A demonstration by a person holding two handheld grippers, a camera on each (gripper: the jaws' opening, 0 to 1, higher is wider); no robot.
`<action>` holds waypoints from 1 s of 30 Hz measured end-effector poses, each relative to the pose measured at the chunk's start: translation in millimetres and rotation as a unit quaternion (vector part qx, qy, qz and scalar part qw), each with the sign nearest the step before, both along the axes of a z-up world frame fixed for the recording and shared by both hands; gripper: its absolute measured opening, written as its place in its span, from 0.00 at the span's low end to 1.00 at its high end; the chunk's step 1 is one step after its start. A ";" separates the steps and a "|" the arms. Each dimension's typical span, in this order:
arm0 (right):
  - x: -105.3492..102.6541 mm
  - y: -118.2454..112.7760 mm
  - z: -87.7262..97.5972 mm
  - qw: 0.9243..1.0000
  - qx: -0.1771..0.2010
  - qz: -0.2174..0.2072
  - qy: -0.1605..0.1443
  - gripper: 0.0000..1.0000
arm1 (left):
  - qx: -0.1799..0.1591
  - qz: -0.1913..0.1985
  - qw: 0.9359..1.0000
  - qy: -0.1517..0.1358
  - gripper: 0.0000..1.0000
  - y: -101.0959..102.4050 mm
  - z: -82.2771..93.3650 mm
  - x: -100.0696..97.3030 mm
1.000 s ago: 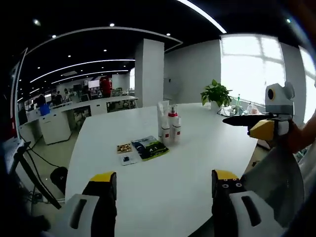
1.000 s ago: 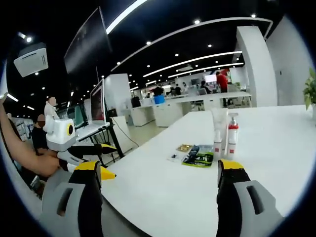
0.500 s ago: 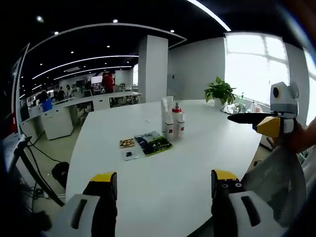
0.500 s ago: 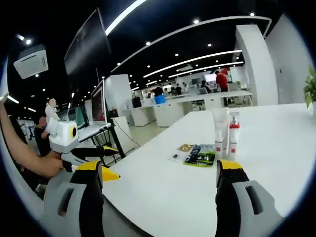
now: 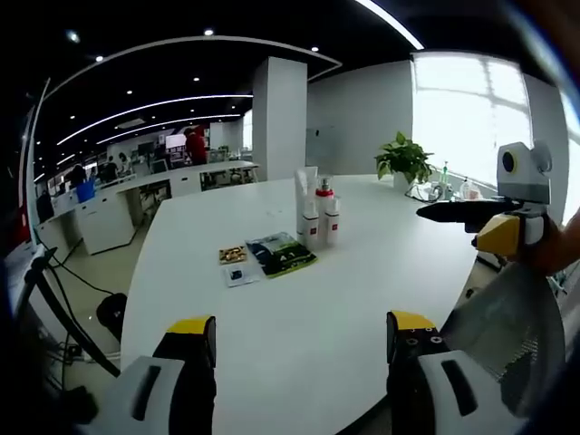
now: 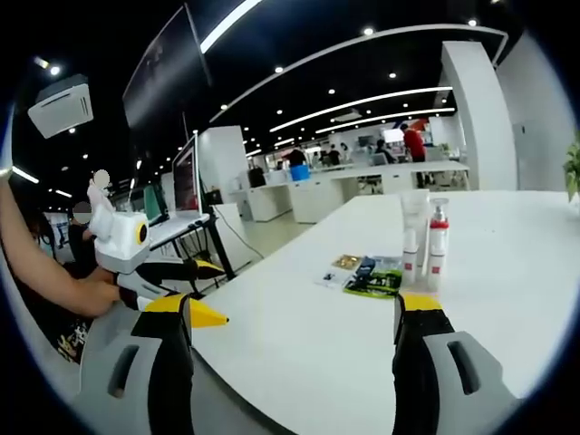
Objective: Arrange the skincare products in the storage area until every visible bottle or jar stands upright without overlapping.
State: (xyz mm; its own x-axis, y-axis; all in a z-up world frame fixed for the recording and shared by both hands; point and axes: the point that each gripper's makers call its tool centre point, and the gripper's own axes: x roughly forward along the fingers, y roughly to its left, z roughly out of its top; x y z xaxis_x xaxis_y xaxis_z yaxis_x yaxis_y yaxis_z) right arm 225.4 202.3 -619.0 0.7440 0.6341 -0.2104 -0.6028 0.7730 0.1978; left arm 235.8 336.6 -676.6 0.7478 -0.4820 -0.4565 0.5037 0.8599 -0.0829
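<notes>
Left gripper view: left gripper, jaws spread and empty, faces upright skincare bottles at 12 o'clock on the white table; sachets lie at 11.

Right gripper view: right gripper, likewise released; bottles at 1 o'clock. A hasty reach could topple the tightly clustered bottles.

The table is plain white. The bottles are white, one with a red collar under its pump, the others with small red marks low down. The flat packet beside them is dark green with yellow-green print. Both grippers have grey jaws tipped in yellow.
</notes>
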 end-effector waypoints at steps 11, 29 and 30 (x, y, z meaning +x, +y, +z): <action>0.9 0.4 3.8 1.000 0.011 -0.003 -0.001 0.85 | 0.021 -0.024 0.998 0.054 0.77 -6.7 -25.2 -9.7; 8.6 -25.9 30.8 0.995 0.054 -0.064 -0.051 0.83 | 0.027 -0.061 0.989 0.135 0.73 -18.4 -56.0 -27.4; 9.0 -26.6 30.0 0.995 0.052 -0.066 -0.050 0.82 | 0.028 -0.060 0.988 0.138 0.73 -18.2 -56.6 -27.9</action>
